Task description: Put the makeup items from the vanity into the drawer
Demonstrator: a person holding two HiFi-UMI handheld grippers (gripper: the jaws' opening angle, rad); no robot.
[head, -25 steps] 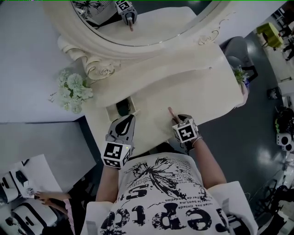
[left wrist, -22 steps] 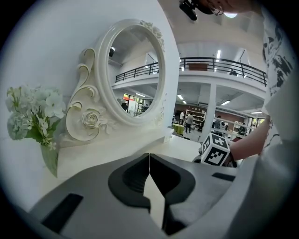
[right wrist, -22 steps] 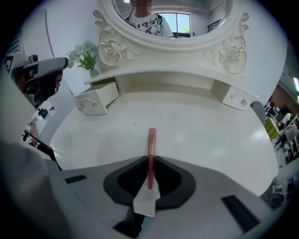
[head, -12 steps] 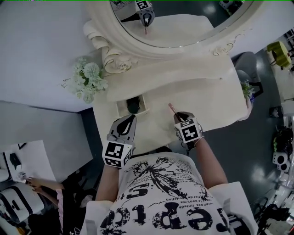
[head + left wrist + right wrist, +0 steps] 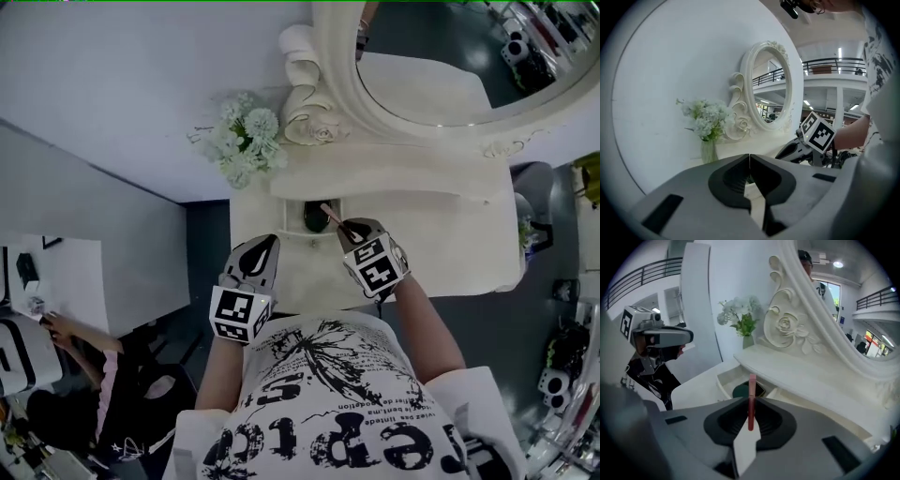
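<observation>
While flowers flank the mirror, a dark item occupies the drawer.

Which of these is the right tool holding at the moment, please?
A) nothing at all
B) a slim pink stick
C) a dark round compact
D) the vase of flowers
B: in the right gripper view the right tool has jaws that have just been closing and now grip a slim pink stick, which points toward the open drawer.
</observation>
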